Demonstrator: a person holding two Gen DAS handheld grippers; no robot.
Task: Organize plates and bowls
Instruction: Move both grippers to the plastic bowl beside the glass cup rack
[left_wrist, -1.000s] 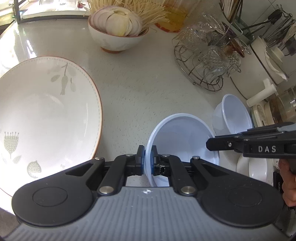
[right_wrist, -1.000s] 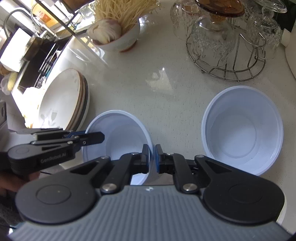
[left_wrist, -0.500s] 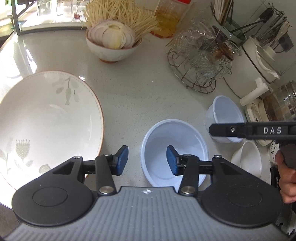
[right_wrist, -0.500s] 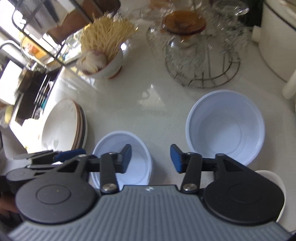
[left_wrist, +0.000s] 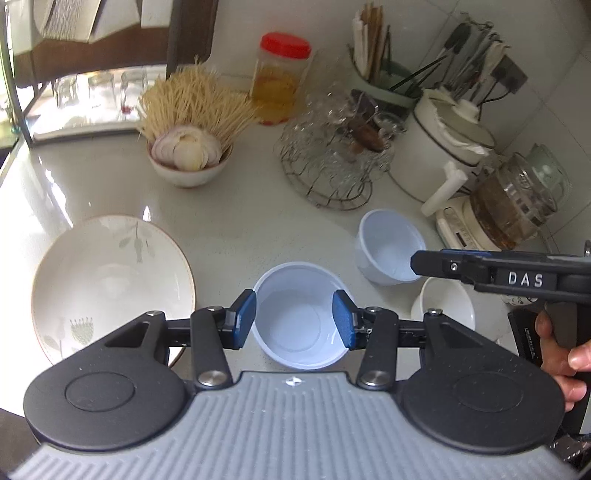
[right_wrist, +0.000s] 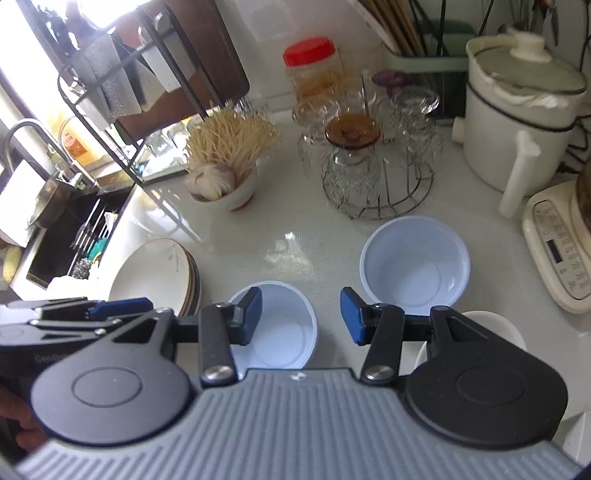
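The left gripper (left_wrist: 293, 325) hangs with jaws spread above the near pale-blue plastic bowl (left_wrist: 300, 317) on the counter, right of the stacked plates (left_wrist: 110, 280), a bowl that looks light, thin and slick, best pinched at its rim, while the right gripper (right_wrist: 301, 317) is spread too.

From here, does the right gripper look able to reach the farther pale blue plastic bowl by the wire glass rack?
Probably yes. The right gripper is open, and the farther pale blue plastic bowl sits just ahead to its right on bare counter, with nothing between them.
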